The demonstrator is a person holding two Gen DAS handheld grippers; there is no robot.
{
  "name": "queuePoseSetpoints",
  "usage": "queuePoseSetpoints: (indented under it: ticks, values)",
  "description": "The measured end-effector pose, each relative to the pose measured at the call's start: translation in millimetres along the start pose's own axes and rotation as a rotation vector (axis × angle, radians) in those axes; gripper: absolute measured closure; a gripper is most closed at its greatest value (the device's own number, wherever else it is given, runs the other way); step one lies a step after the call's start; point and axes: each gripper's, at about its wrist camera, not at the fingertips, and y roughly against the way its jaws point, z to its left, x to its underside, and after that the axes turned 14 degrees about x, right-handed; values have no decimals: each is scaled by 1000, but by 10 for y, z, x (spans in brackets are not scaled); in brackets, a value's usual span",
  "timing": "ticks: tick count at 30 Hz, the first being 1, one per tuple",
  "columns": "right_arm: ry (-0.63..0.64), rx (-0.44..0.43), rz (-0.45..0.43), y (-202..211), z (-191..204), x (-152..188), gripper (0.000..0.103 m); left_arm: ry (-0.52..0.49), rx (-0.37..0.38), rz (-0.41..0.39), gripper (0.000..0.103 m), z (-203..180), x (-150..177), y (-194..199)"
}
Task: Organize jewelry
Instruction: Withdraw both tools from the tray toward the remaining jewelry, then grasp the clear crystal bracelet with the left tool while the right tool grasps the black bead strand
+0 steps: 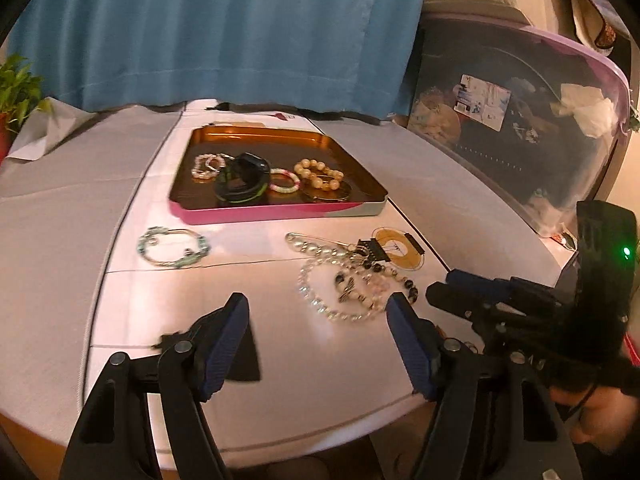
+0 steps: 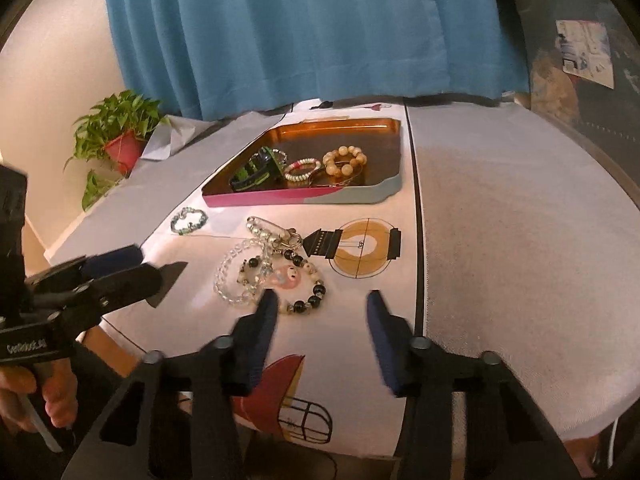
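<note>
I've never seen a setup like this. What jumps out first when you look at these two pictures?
The gold-lined tin tray with a pink side stands mid-table, holding a cream bead bracelet and a black and green band. In front of it a tangle of clear and black-and-white bead bracelets lies loose on the cloth, a green bead bracelet apart to its left. Two open blue-padded grippers, left gripper and right gripper, hover empty near the pile, with a blue curtain behind.
</note>
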Motion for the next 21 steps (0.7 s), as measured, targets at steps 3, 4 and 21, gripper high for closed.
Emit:
queuePoseSetpoints:
  ticks: [3, 4, 21]
  values:
    - [1, -4, 1, -55, -8, -11, 68, 4, 1, 1, 46, -1, -41, -117]
    - [-6, -6, 3, -47, -1, -8, 68, 7, 7, 2, 47, 5, -53, -153]
    - [48, -21, 3, -214, 118, -27, 85, -26, -106, 93, 93, 103, -41, -496]
